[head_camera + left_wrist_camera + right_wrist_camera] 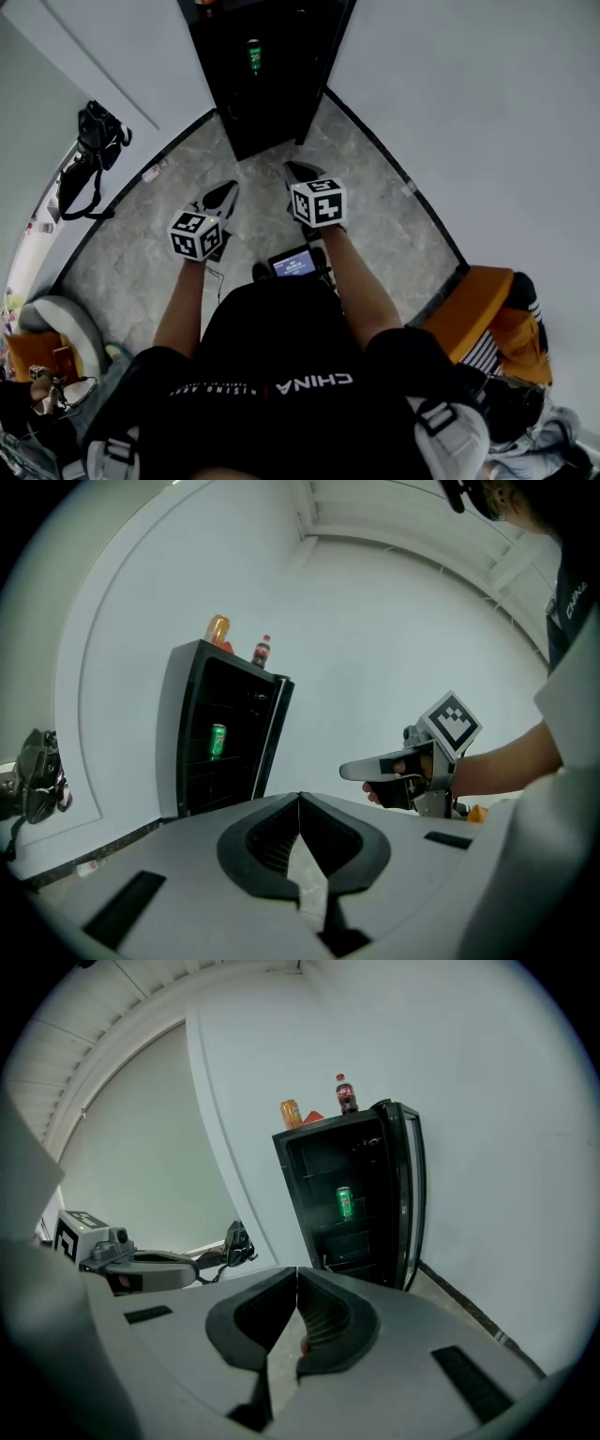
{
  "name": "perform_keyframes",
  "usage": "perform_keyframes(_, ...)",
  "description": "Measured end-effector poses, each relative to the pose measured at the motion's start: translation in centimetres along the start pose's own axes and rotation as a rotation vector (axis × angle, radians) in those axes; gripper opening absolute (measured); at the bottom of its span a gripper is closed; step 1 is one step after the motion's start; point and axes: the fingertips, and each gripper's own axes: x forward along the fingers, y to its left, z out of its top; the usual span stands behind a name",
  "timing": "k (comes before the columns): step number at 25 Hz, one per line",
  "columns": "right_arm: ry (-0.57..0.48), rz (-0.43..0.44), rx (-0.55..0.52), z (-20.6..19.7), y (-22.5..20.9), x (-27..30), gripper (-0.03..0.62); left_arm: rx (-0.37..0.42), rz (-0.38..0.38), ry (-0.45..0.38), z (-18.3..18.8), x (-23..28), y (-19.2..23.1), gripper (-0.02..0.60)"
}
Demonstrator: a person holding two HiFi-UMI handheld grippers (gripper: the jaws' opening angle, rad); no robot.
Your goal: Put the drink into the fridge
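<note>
We hold the left gripper [223, 195] and the right gripper [302, 173] side by side above the grey floor [384, 234], both pointing at the black fridge [272, 108]. The left gripper's jaws are fully together, with nothing between them. The right gripper's jaws are also closed and carry nothing. The fridge door [411, 1194] stands open. The drink, a green can [344, 1202], stands upright on a middle shelf inside the fridge, well apart from both grippers. An orange can [291, 1114] and a dark bottle [346, 1094] stand on the fridge top.
</note>
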Motion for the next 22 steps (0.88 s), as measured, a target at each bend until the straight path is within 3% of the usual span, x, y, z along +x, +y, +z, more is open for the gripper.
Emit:
perform_keyframes(4,-0.024,-0.005,-0.069,0.7,-0.4,-2.0,0.015,-0.049,0.022,-0.034,0.6,0.8,-1.3,0.012)
perform_keyframes(10,-0.045,-0.005,-0.085,1.0,-3.6,-4.4,0.015,-0.001,0.037,-0.045,1.7,3.7,-4.5,0.012)
perform_keyframes(22,-0.057,0.053,-0.127,3.0,-4.9,-4.3,0.015,0.041,0.103,-0.067,3.5,5.1,-5.3,0.012)
